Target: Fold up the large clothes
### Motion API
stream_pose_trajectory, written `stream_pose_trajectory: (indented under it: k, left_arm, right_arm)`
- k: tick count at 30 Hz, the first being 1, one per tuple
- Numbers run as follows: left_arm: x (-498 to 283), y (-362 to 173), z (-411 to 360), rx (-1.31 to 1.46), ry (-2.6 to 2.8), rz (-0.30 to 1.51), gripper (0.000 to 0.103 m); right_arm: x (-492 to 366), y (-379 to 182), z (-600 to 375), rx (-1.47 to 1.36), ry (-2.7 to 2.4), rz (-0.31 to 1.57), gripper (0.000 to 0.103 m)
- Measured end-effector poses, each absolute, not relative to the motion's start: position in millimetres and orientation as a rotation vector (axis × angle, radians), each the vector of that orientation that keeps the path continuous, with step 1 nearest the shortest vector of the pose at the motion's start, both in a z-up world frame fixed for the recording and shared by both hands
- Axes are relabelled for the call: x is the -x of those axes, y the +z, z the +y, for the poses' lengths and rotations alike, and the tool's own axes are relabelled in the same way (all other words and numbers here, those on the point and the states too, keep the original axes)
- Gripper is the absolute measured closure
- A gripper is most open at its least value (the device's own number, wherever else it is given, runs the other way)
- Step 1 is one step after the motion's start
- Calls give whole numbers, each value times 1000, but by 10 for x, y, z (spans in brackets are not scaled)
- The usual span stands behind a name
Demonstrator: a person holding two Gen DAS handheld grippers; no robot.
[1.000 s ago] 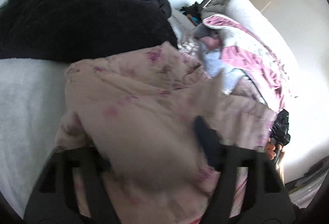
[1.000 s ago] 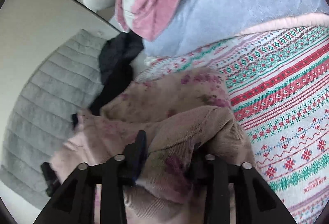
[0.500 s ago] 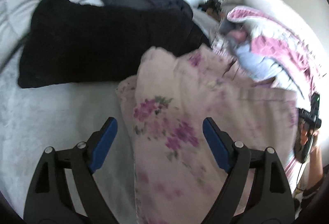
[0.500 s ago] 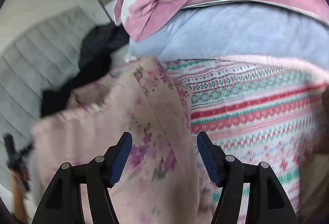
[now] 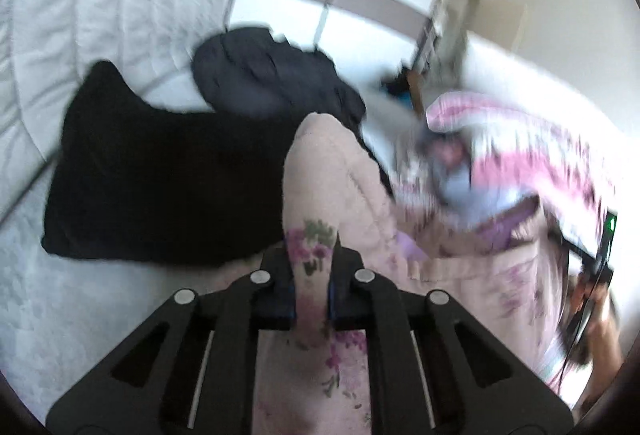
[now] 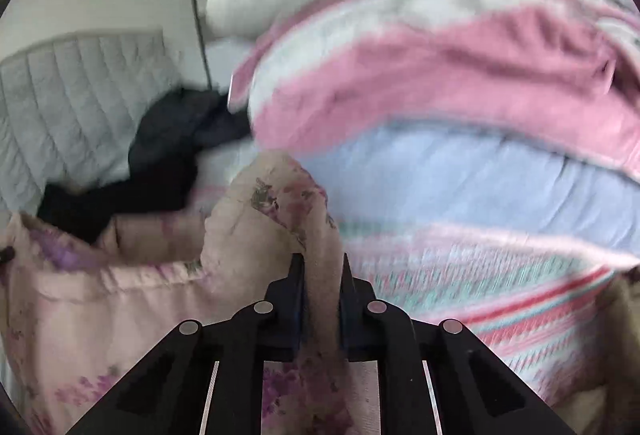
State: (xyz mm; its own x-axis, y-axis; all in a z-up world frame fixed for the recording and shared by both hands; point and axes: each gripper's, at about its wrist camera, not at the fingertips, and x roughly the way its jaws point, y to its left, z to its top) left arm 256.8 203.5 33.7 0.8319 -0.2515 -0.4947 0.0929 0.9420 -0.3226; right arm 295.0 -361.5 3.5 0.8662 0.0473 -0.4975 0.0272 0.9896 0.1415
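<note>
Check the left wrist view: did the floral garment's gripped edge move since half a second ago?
Yes. The left gripper has just closed on the pink floral garment, whose edge now rises across the black garment.

Both handheld tools are matte black plastic, their linkage arms cut with triangular openings. Round silver pins mark the joints of the left gripper [image 5: 311, 277] and right gripper [image 6: 322, 285]. Blue pads line the fingers [image 5: 289, 295].

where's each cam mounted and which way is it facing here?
Left wrist: on the left gripper, looking down along its fingers over the floral garment at a black garment; the other hand shows at right.
Right wrist: on the right gripper, facing a pile of bedding; no body part shows.
Shared: the floral garment, pinched by both, and the black garment.
</note>
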Motion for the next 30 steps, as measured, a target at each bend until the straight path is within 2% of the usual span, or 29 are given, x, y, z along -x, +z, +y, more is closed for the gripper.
stream_pose_trajectory:
  k: [1, 3, 5, 9, 11, 12, 13, 14, 15, 16, 19, 21, 23, 24, 25, 26, 30]
  left_arm:
    - [-2620, 396, 2088, 301, -151, 535, 90]
    - [-2754, 399, 2171, 317, -110, 516, 90]
    - [-2931, 277, 2212, 325, -73, 541, 90]
    - [-3390, -477, 2006, 212, 10, 782, 87]
    - [-3507, -859, 1924, 162, 42, 900, 79]
    - [-3495, -876, 1943, 178, 38, 895, 76]
    - [-3455, -821, 2012, 219, 28, 872, 70]
    - [-3423, -773, 2058, 246, 18, 863, 64]
    - [-3377, -701, 2136, 282, 0, 853, 49]
    - [-3342, -651, 2180, 306, -23, 847, 40]
    - [-3272, -623, 2300, 387, -117, 858, 39]
    - [-3306, -714, 2259, 414, -131, 901, 39]
    - [-3295, -792, 2183, 438, -130, 926, 52]
    - [-3269, -778, 2137, 433, -132, 910, 68]
    - [-3211, -718, 2068, 408, -139, 872, 86]
    - [-3174, -650, 2023, 391, -149, 842, 87]
    - [-3005, -254, 2028, 382, -92, 692, 91]
  right_arm:
    - [-3043, 128, -3662, -167, -3, 507, 91]
    - [-3226, 229, -3737, -185, -63, 475, 101]
    - [-3478, 225, -3883, -222, -135, 478, 101]
    - [-3930, -252, -4056, -353, -83, 684, 99]
    - [-3928, -479, -4033, -379, -22, 750, 98]
    - [-3893, -575, -4028, -390, 17, 773, 94]
    - [-3861, -652, -4036, -398, 47, 800, 80]
    - [-3840, -707, -4054, -406, 68, 827, 59]
    - [-3817, -753, -4074, -417, 89, 851, 51]
    - [-3787, -772, -4103, -433, 108, 858, 48]
    - [-3781, -763, -4160, -542, 199, 853, 47]
    - [-3875, -813, -4056, -554, 219, 896, 47]
    - [-3964, -944, -3764, -459, 163, 984, 49]
    - [-3925, -939, -3663, -396, 137, 968, 53]
    - [-3862, -880, -3492, -290, 105, 922, 71]
    - [-3805, -822, -3382, -223, 94, 891, 81]
    - [-3469, -301, -3069, 24, -79, 621, 86]
